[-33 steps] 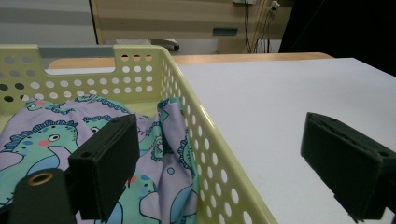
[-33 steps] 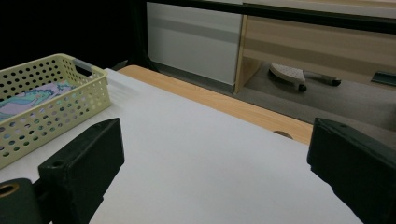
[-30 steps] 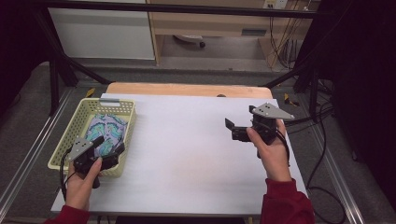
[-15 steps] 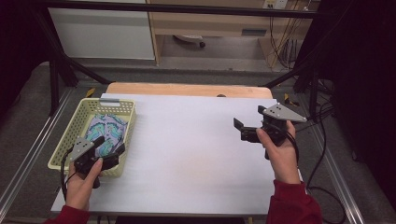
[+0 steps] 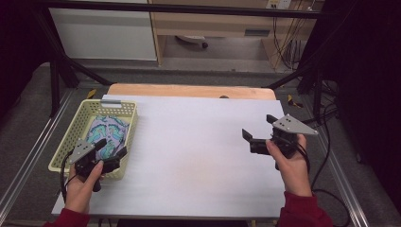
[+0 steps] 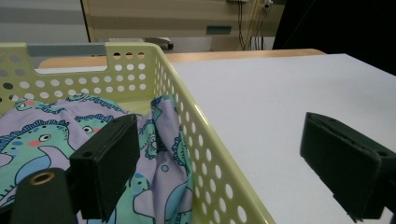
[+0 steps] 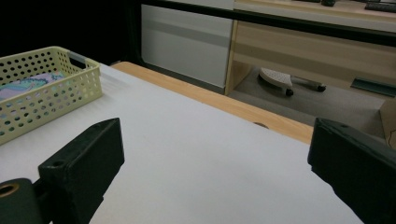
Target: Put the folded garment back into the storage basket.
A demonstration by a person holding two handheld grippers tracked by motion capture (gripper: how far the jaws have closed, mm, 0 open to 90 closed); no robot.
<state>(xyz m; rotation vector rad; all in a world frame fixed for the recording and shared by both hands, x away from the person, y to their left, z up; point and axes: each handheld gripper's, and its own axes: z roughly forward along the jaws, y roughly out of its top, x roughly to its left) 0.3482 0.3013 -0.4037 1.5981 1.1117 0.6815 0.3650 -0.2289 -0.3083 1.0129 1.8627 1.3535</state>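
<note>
A yellow-green perforated basket point(image 5: 134, 117) stands at the table's left and holds a purple and teal dinosaur-print cloth point(image 5: 107, 134). My left gripper point(image 5: 112, 147) is open at the basket's near right corner. In the left gripper view, the left gripper point(image 6: 219, 140) straddles the basket wall point(image 6: 205, 140): one jaw is over the cloth point(image 6: 46, 135), the other over the tabletop outside. My right gripper point(image 5: 259, 127) is open above the right side of the table with nothing between its jaws. In the right gripper view, the right gripper point(image 7: 219, 140) faces the bare tabletop, with the basket point(image 7: 56, 93) far to the left.
The white tabletop point(image 5: 189, 156) stretches between the two grippers, with a wooden strip point(image 5: 189, 90) along its far edge. Black frame legs point(image 5: 61, 71) and a cabinet point(image 5: 104, 33) stand behind the table. Cables point(image 5: 326, 142) hang off its right side.
My right gripper has moved to the right and slightly toward the near edge, still open. The left gripper and the basket have stayed where they were.
</note>
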